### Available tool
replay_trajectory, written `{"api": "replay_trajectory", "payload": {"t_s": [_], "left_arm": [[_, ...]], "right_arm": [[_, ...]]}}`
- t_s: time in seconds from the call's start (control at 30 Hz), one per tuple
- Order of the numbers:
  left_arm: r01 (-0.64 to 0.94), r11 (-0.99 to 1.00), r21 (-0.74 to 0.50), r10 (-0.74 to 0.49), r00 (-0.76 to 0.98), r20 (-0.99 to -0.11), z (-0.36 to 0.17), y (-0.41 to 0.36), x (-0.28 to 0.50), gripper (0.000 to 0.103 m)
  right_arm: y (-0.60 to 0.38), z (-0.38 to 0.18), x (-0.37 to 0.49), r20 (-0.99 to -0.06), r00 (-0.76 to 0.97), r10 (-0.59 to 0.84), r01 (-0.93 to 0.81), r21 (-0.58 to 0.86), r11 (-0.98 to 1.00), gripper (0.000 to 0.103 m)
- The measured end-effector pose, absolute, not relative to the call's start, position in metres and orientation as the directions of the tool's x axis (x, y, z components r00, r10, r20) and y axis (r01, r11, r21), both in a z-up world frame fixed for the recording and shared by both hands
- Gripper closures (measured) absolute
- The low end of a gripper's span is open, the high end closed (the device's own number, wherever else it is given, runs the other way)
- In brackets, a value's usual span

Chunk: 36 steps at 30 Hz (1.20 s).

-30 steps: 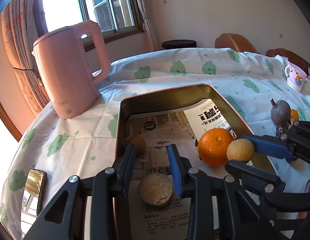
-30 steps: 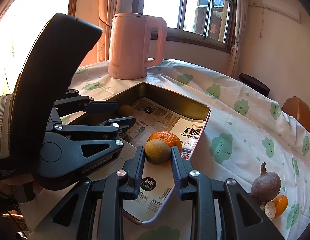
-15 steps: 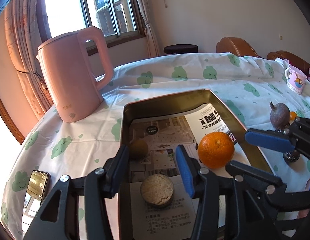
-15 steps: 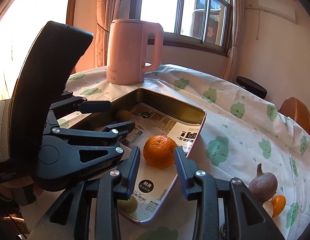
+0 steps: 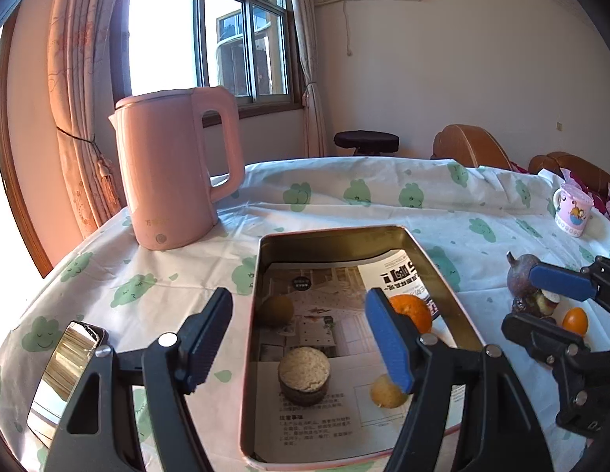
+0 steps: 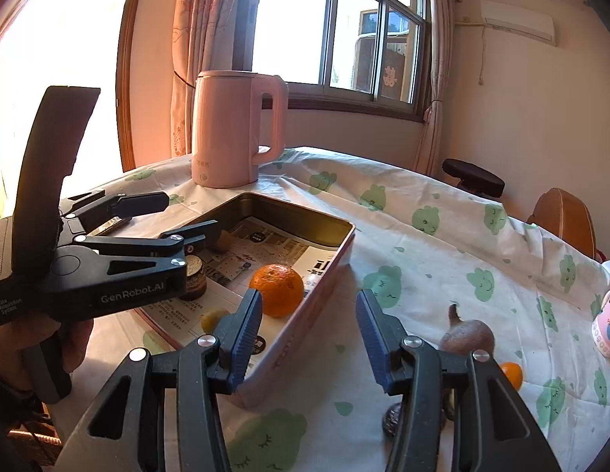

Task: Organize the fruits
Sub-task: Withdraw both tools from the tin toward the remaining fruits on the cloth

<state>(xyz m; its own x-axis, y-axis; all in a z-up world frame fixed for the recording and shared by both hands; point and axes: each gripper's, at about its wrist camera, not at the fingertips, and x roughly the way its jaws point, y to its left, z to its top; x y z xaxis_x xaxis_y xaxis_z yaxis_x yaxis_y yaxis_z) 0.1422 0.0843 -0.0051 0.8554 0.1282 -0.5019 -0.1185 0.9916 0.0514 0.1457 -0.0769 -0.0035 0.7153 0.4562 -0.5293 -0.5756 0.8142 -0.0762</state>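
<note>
Left wrist: cut fruit (image 5: 304, 373) lies in tray (image 5: 442, 271), below opening, empty left tool (image 5: 299, 340).

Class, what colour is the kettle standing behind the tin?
Pale pink all over; the kettle shows best in the left wrist view.

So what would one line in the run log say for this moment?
left tool: opening, empty | right tool: opening, empty | tin: orange, small yellow fruit inside | table: purple fruit outside tin

tin (image 5: 434, 259): orange (image 5: 413, 310) right, halved fruit (image 5: 304, 369) front | kettle (image 5: 175, 173): behind-left of tin
</note>
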Motion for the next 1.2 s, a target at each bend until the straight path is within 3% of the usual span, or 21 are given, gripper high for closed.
{"api": "replay_trajectory", "payload": {"t_s": [0.2,0.43,0.93,1.0,1.07,1.2], "left_arm": [[-0.04,0.998,0.049,0.059,0.877,-0.477,0.009,0.047,0.132,0.03],[0.077,0.995,0.063,-0.034,0.861,-0.507,0.005,-0.012,0.135,0.028],[0.159,0.985,0.063,-0.092,0.806,-0.585,-0.013,-0.06,0.15,0.028],[0.168,0.984,0.062,-0.099,0.799,-0.593,-0.015,-0.063,0.15,0.028],[0.179,0.982,0.054,-0.111,0.793,-0.599,-0.017,-0.065,0.151,0.028],[0.194,0.979,0.055,-0.121,0.784,-0.609,-0.02,-0.07,0.152,0.028]], "right_arm": [[-0.148,0.002,0.138,-0.524,0.777,0.349,-0.462,-0.098,0.881,0.047],[-0.209,-0.012,0.143,-0.571,0.784,0.244,-0.352,-0.085,0.932,0.044],[-0.208,-0.037,0.161,-0.702,0.645,0.3,-0.428,-0.006,0.904,0.044],[-0.209,-0.039,0.164,-0.714,0.628,0.309,-0.433,0.009,0.901,0.051],[-0.208,-0.041,0.166,-0.727,0.61,0.316,-0.44,0.02,0.898,0.067],[-0.205,-0.041,0.164,-0.726,0.609,0.318,-0.455,0.008,0.89,0.067]]}}
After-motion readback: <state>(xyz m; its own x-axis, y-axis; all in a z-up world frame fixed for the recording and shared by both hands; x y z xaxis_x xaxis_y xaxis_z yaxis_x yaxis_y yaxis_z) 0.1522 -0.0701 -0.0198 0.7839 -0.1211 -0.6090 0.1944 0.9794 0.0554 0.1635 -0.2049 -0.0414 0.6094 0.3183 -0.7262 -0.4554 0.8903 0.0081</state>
